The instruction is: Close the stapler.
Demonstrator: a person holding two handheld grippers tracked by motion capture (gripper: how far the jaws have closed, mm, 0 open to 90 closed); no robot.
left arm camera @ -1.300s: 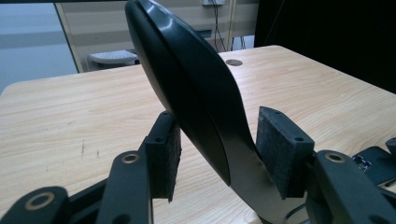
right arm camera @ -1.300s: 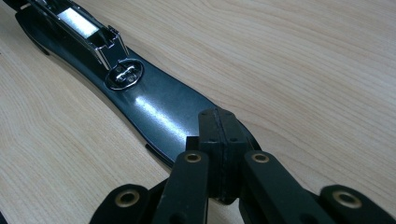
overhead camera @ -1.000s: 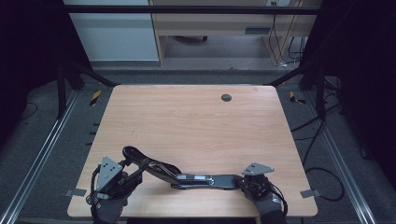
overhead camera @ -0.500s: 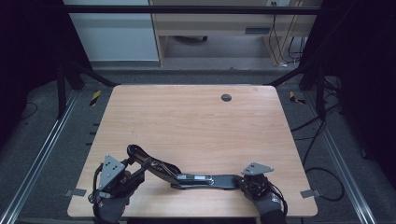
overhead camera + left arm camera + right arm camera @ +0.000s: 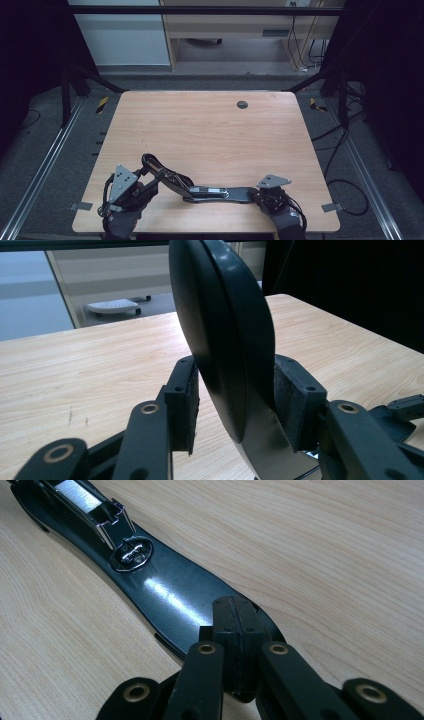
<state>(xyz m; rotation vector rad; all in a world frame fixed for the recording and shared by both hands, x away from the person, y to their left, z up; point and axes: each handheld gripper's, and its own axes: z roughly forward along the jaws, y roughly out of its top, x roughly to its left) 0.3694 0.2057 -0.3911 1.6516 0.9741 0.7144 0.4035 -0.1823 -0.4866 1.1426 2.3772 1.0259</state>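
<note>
Wooden table (image 5: 210, 130) | left tool (image 5: 235, 405) closing around stapler (image 5: 210, 191) arm | right tool (image 5: 235, 645) pressed together

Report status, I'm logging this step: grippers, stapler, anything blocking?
Left gripper: jaws just closing, pads on raised top arm. Right gripper: shut, tip on base. Stapler opened out on table. Nothing in the way.
</note>
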